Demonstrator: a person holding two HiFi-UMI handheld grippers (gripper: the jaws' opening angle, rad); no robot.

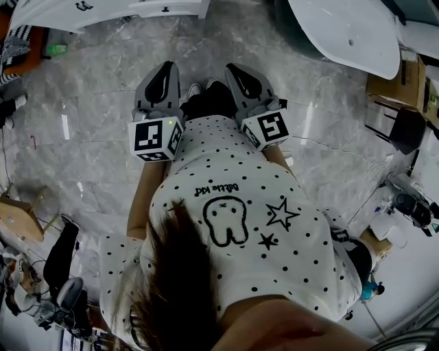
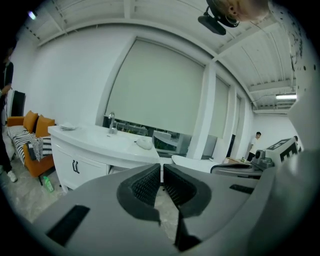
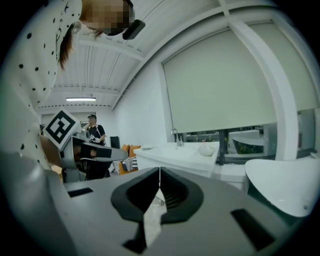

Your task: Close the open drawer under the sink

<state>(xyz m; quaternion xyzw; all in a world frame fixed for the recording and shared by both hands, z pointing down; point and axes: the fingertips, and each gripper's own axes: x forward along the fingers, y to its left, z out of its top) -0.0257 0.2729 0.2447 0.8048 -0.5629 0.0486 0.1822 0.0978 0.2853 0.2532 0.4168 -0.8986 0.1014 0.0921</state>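
Over the grey marble floor, well short of the vanity, a person in a dotted shirt holds both grippers side by side, pointing ahead and slightly down. The left gripper has its jaws drawn in to a narrow slit with nothing between them. The right gripper has its jaw tips touching and is also empty. The vanity stands at the floor's far edge, with a tap on its counter. What looks like the drawer, a white front, juts from under the counter's right end, apart from both grippers. A white tub sits to the right.
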